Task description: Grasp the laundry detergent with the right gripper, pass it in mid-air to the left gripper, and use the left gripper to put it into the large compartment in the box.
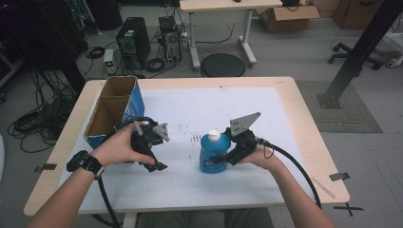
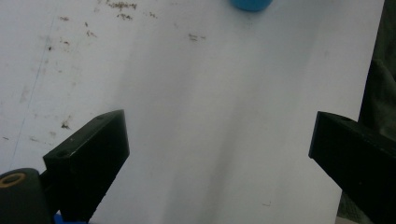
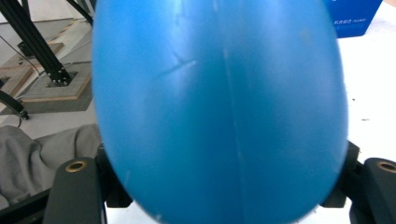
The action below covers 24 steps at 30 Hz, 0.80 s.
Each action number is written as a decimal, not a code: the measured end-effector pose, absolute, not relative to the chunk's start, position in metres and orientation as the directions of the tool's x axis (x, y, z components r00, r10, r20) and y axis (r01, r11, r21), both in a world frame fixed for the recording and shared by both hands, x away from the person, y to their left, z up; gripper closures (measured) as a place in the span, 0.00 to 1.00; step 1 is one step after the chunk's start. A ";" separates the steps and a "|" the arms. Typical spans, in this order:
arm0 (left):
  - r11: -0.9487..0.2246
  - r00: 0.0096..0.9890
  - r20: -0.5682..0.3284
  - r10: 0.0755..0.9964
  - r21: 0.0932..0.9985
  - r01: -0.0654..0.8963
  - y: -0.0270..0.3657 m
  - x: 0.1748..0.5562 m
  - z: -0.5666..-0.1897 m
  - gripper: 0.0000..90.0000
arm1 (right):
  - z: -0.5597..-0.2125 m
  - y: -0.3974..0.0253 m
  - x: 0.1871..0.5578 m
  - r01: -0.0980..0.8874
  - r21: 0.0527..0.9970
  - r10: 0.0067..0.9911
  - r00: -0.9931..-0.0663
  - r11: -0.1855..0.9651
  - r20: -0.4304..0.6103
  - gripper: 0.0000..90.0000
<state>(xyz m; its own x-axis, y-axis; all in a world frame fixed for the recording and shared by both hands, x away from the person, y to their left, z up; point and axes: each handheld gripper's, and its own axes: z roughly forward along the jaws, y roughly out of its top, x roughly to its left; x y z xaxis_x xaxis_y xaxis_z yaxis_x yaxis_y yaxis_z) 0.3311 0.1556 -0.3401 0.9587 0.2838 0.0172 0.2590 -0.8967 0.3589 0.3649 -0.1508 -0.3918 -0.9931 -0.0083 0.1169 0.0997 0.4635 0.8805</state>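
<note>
Near the middle of the white surface (image 1: 190, 185) stood a blue bottle (image 1: 211, 154), upright, white cap (image 1: 214, 135) on. Right gripper (image 1: 227, 156) had its fingers closed on bottle's lower body. Plastic smooth, rounded: prob. slippery, walls may give; low grip looked sensible. Contents not visible. Left of bottle, left gripper (image 1: 154, 161) hovered w/ fingers spread wide, nothing between. Further left, a blue cardboard box (image 1: 114, 111), 2 open compartments, appeared empty.

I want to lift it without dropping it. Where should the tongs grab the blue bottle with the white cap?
Around the wide belly of the upright blue plastic bottle, coming from the side. The right tongs already sit there, and its rounded body fills their jaws. The small white cap probably gives less to hold.
</note>
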 end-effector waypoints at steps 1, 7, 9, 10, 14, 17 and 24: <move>-0.897 0.959 0.017 0.284 0.359 0.259 0.156 0.331 -0.340 0.06 | -0.392 -0.151 0.365 0.100 0.880 -0.008 -0.993 0.464 0.117 0.30; -0.896 0.960 0.020 0.280 0.364 0.253 0.155 0.330 -0.339 0.06 | -0.391 -0.151 0.364 0.092 0.885 -0.007 -0.994 0.456 0.106 0.34; -0.896 0.960 0.019 0.278 0.365 0.252 0.155 0.330 -0.339 0.06 | -0.391 -0.151 0.363 0.083 0.889 -0.010 -0.995 0.450 0.097 0.36; -0.896 0.960 0.019 0.278 0.365 0.253 0.155 0.330 -0.339 0.06 | -0.391 -0.151 0.363 0.082 0.889 -0.011 -0.995 0.450 0.097 0.36; -0.897 0.961 0.021 0.276 0.366 0.250 0.155 0.330 -0.339 0.06 | -0.392 -0.151 0.363 0.080 0.888 -0.012 -0.995 0.454 0.096 0.38; -0.897 0.961 0.021 0.274 0.366 0.248 0.156 0.330 -0.339 0.06 | -0.392 -0.152 0.363 0.072 0.890 -0.017 -0.996 0.450 0.089 0.41; -0.896 0.961 0.022 0.275 0.368 0.248 0.155 0.330 -0.338 0.06 | -0.393 -0.153 0.362 0.065 0.893 -0.022 -0.996 0.446 0.084 0.44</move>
<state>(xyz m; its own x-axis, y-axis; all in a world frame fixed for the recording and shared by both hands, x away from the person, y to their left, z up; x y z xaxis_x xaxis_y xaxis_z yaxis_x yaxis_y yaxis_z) 0.3299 0.1554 -0.3380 0.9613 0.2748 0.0217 0.2478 -0.8961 0.3683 0.3617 -0.1532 -0.3934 -0.9963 -0.0218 0.0835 0.0651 0.4456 0.8928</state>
